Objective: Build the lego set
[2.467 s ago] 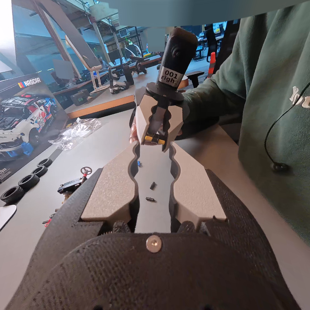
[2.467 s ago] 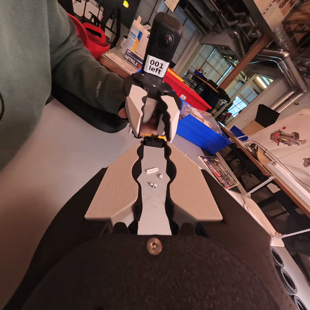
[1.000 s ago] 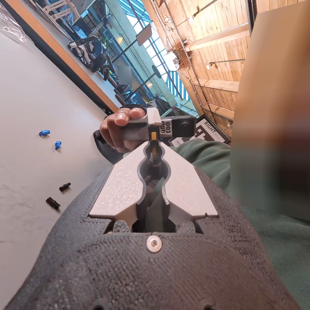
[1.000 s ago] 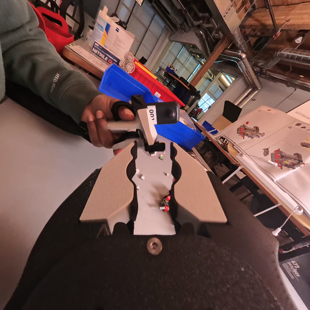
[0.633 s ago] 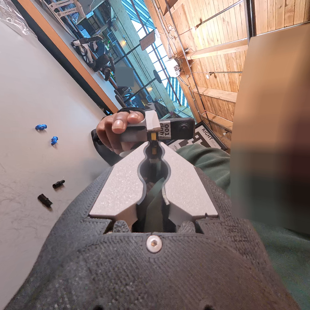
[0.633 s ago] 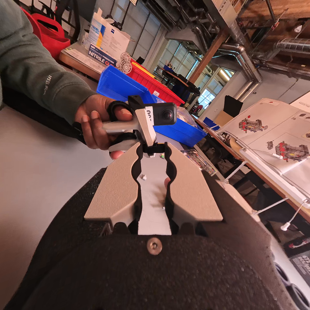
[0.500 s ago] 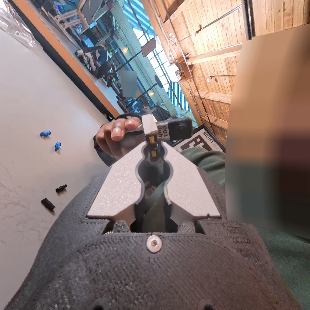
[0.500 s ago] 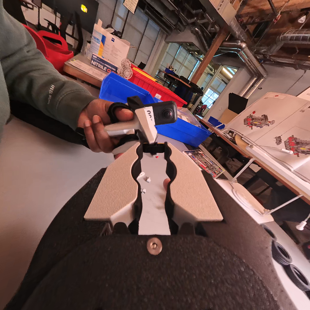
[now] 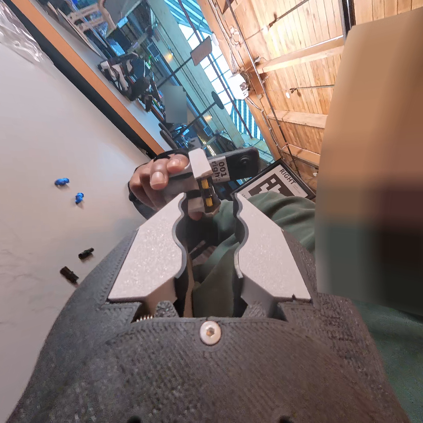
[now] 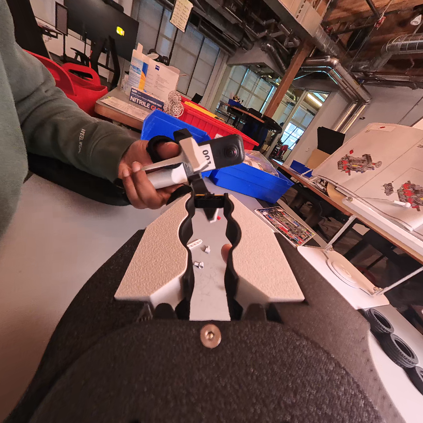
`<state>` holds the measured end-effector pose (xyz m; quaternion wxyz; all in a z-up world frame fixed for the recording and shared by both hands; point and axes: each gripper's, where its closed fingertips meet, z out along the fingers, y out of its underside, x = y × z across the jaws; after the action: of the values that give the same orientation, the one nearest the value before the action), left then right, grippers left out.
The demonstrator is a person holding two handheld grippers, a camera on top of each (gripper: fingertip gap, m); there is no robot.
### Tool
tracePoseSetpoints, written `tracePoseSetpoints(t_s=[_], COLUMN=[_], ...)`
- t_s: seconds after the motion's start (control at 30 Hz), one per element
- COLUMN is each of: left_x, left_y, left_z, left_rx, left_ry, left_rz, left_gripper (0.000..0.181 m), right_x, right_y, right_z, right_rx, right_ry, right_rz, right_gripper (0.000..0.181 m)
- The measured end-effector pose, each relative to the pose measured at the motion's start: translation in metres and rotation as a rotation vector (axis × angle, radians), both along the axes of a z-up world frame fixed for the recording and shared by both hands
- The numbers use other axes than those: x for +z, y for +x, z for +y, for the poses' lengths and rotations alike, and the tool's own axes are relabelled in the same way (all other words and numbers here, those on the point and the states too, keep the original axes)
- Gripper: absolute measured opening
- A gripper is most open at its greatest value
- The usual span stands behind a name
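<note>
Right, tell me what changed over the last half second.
The left gripper opened and let go of the piece; its fingers now stand apart on either side of it. The right gripper stays shut on the piece. The blue pins and black pins lie where they were on the table.

Writing marks a white label (image 9: 219, 171), framed sign (image 9: 274, 185) and blue box (image 10: 146, 101).
</note>
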<state>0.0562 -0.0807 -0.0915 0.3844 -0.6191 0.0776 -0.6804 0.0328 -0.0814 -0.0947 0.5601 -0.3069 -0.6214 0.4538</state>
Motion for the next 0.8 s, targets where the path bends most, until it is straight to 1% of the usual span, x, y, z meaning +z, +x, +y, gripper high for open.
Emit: tracePoseSetpoints(t_s=[0.03, 0.2, 0.47, 0.63, 0.8], left_x=[-0.002, -0.007, -0.013, -0.013, -0.014], left_y=[0.004, 0.012, 0.011, 0.012, 0.013], left_z=[-0.001, 0.001, 0.002, 0.002, 0.001], left_rx=[-0.013, -0.001, -0.012, -0.001, -0.018], left_ry=[-0.004, -0.033, -0.087, -0.080, -0.111], left_rz=[0.006, 0.005, -0.002, 0.030, 0.017], left_gripper=[0.036, 0.007, 0.005, 0.005, 0.005], right_x=[0.000, -0.007, -0.012, -0.010, -0.011], right_y=[0.000, -0.003, -0.004, -0.003, -0.002], right_z=[0.000, -0.004, -0.003, -0.005, -0.006], right_rx=[-0.001, -0.007, -0.033, -0.013, -0.004], right_ry=[0.003, 0.054, 0.098, 0.080, 0.090], right_rz=[-0.001, -0.024, -0.029, -0.020, -0.012], right_gripper=[0.024, 0.024, 0.024, 0.024, 0.024])
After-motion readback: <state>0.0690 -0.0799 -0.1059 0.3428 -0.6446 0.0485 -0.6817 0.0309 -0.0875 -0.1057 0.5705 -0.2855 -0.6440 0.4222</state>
